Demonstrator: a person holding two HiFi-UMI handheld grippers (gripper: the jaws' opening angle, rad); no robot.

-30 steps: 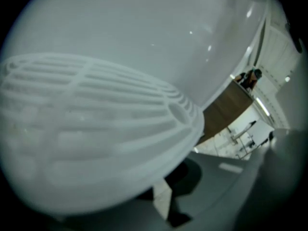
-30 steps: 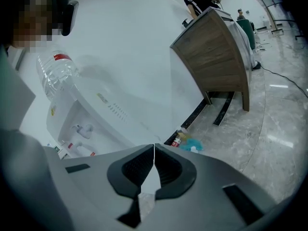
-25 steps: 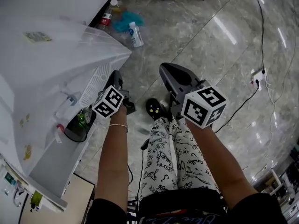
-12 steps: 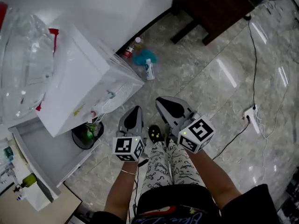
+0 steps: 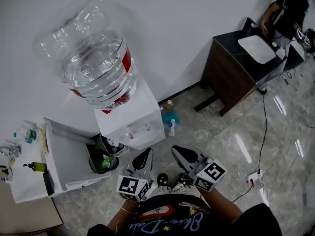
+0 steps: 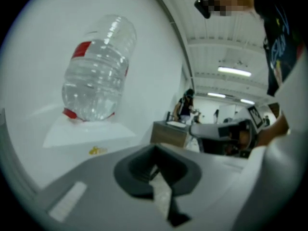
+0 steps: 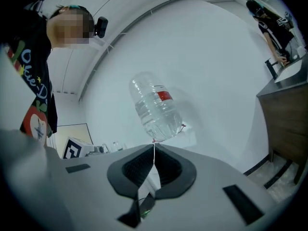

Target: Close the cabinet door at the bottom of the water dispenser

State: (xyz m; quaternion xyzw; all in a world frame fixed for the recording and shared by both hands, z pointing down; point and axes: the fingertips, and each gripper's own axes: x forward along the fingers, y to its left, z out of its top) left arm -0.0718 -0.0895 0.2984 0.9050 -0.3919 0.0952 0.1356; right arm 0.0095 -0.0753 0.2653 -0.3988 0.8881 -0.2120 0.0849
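Observation:
The white water dispenser (image 5: pixel 133 122) stands against the wall with a big clear bottle (image 5: pixel 98 68) on top. Its bottom cabinet door (image 5: pixel 69 159) hangs wide open to the left, and a black bin (image 5: pixel 101 161) sits by the opening. My left gripper (image 5: pixel 145 155) and right gripper (image 5: pixel 180 152) are low, close to my body and short of the dispenser, both shut on nothing. The left gripper view shows shut jaws (image 6: pixel 155 167) below the bottle (image 6: pixel 98 73). In the right gripper view the gripper (image 7: pixel 154 150) is shut too, under the bottle (image 7: pixel 156 107).
A dark brown table (image 5: pixel 236 68) stands at the right wall with a person (image 5: pixel 285 11) behind it. Small bottles (image 5: pixel 170 124) lie on the floor by the dispenser. A counter with bottles (image 5: pixel 27 168) is at the left. A cable and socket (image 5: pixel 253 178) lie on the floor.
The head view has lifted from the floor to take in the whole dispenser and bottle. Both grippers have drawn back toward my body, away from the open door.

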